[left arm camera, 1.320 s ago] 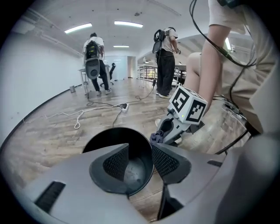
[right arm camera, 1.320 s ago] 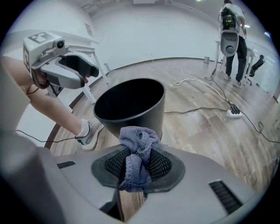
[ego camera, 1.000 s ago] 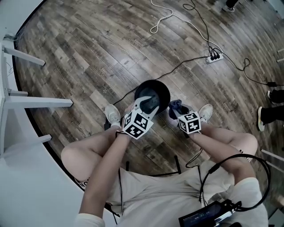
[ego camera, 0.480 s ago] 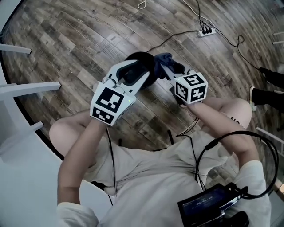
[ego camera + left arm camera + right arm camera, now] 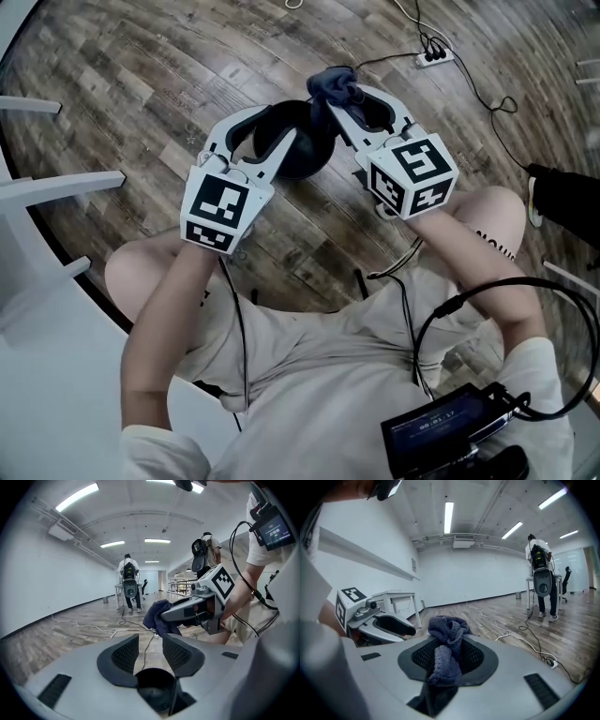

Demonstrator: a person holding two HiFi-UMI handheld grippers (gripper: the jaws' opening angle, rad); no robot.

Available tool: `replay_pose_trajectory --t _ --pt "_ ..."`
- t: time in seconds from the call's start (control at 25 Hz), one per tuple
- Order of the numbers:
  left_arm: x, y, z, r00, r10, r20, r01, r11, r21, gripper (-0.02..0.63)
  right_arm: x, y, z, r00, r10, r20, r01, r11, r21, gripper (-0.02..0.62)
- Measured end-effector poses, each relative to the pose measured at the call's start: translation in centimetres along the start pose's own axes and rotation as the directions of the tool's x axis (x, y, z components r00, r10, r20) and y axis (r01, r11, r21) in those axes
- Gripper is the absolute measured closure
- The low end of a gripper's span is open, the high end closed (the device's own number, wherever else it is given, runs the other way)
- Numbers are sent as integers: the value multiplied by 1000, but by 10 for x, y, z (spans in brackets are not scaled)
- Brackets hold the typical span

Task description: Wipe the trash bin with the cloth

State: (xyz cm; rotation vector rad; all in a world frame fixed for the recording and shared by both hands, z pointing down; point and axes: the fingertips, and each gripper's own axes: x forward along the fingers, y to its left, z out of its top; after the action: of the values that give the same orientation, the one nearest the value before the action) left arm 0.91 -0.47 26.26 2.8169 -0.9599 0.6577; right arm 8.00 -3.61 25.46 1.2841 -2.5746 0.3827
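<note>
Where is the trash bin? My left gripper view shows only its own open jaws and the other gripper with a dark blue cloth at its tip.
Observer: The head view shows the black trash bin on the wooden floor, below the left gripper's open jaws.
Operator: Does it stand upright?
Observer: Yes, the head view looks down into its round open mouth.
Operator: Is the cloth really clamped?
Observer: Yes. In the right gripper view the right gripper is shut on the cloth, and a bunch of it sticks out beyond the tips.
</note>
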Motion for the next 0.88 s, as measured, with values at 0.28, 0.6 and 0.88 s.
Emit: replay_pose_trajectory --t 0.28,0.6,0.88 --pt "14 30 18 997 52 54 -51 998 -23 436 -1 -9 28 998 6 63 -7 1000 9 492" --pt "33 40 -13 997 76 33 -71 989 -133 436 14 -20 6 996 -32 85 29 999 43 492" --pt "52 43 -21 998 60 19 -55 976 -213 436 35 -26 -7 998 -48 51 48 999 -2 492"
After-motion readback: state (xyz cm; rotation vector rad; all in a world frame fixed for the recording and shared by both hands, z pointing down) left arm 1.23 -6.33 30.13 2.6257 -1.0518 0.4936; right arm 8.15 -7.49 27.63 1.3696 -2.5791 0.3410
